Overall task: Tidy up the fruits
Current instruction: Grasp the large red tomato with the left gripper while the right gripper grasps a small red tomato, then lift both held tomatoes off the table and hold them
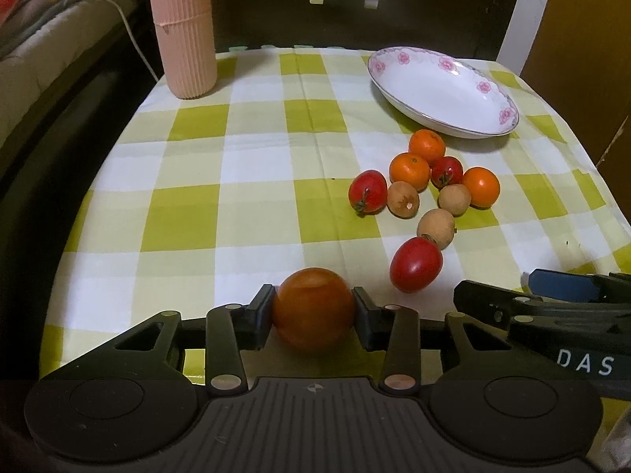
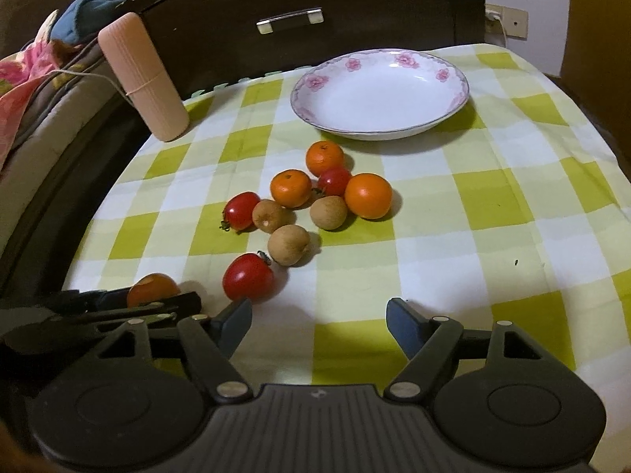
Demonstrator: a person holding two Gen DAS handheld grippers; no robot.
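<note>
My left gripper (image 1: 313, 301) is shut on a small orange fruit (image 1: 313, 315), both pads pressing its sides just above the checked cloth (image 1: 236, 181). The right wrist view shows that same fruit (image 2: 152, 287) at the lower left. A loose heap of orange fruits (image 2: 367, 196), red tomatoes (image 2: 247, 282) and brown longans (image 2: 288, 245) lies mid-cloth. Behind the heap stands an empty white floral plate (image 2: 378, 94). My right gripper (image 2: 318, 311) hangs open over bare cloth with nothing between its fingers. The nearest red tomato sits just beyond its left fingertip (image 2: 236, 315).
A tall pink ribbed cylinder (image 1: 183, 27) stands at the cloth's far left corner. A dark cabinet with a metal handle (image 2: 290, 19) backs the table. Bedding and a white cable (image 1: 130, 27) lie to the left. The cloth's right half (image 2: 512, 216) holds no objects.
</note>
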